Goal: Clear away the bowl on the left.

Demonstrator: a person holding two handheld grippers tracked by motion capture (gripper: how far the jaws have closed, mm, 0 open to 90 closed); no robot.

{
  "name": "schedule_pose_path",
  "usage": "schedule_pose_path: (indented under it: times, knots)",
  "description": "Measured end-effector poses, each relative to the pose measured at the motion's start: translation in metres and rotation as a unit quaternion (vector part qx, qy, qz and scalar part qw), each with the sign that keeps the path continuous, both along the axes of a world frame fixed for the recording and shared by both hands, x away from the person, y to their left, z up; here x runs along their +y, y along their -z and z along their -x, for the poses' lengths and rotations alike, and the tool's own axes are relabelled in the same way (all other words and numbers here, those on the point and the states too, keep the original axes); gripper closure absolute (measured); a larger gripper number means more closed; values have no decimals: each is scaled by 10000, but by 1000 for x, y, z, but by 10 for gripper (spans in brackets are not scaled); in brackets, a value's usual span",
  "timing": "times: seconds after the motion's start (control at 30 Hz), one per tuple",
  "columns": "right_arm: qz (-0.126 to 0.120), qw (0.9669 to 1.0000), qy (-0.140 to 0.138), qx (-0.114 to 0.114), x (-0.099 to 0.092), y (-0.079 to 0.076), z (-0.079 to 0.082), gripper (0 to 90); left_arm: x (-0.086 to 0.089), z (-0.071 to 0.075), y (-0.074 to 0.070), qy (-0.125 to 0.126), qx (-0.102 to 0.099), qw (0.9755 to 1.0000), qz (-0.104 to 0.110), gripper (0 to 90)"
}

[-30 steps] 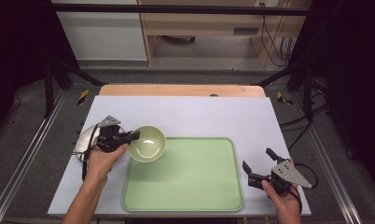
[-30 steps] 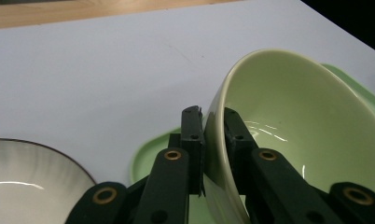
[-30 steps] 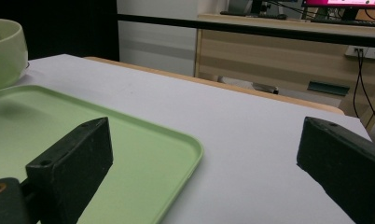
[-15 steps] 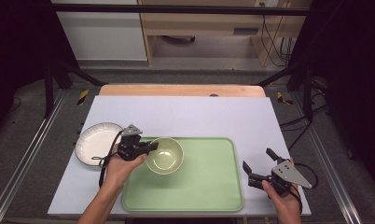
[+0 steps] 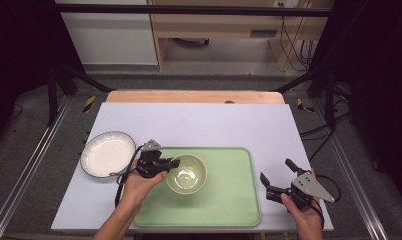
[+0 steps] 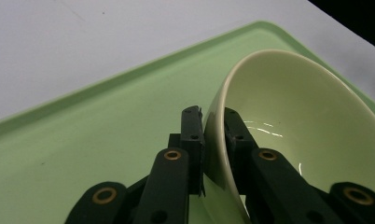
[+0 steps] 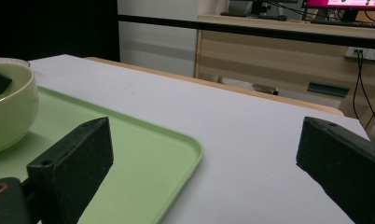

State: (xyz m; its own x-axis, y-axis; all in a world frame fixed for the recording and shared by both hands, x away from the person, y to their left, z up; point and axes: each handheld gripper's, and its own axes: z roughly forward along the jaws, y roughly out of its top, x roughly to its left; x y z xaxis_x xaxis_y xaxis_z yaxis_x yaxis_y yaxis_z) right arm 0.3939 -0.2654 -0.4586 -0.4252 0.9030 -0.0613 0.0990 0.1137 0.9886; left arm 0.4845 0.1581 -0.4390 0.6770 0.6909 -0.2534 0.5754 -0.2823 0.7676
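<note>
No text, label, brand, number or sign can be read in any of the views. The monitor (image 7: 344, 3) at the top edge of the right gripper view shows a pink band, but whatever is on it is too small and cropped to make out.

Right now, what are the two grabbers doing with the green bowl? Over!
Left gripper shut on green bowl rim, bowl over green tray. Right gripper open, empty, beside tray. White plate off to the left; nothing in the way.
</note>
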Motion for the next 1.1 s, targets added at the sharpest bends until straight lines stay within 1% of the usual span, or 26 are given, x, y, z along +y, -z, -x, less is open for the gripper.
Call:
schedule_pose_path:
  times: [0.1, 0.27, 0.4, 0.53, 0.93, 1.0, 1.07, 1.1]
  knots:
    - [-12, 10000, -6, 6, 0, 0, 0, 37, -3, 1, 1, 40, -20, 9999, -96, 812]
    - [-5, 10000, -3, 5, 0, 0, -1, 37, -5, 1, 4, 11, -47, 9998, -207, 812]
    - [-10, 10000, 4, 5, 0, 0, 0, 37, -6, 2, 4, 27, -26, 9999, -151, 812]
    - [-8, 10000, 4, 26, 0, 0, 0, 37, -8, 2, 5, 53, -17, 9998, -172, 811]
    - [-22, 10000, 1, -12, 0, 0, 0, 38, -11, 3, 5, 120, 34, 9999, -103, 811]
    - [-18, 10000, -2, -4, 0, 0, 0, 38, -11, 3, 6, 132, 89, 9999, -39, 810]
    - [-24, 10000, -3, -1, 0, 0, 0, 38, -11, 3, 6, 140, 101, 9998, 22, 811]
    - [-24, 10000, -5, -1, 0, 0, 0, 38, -12, 3, 6, 145, 94, 9999, -5, 810]
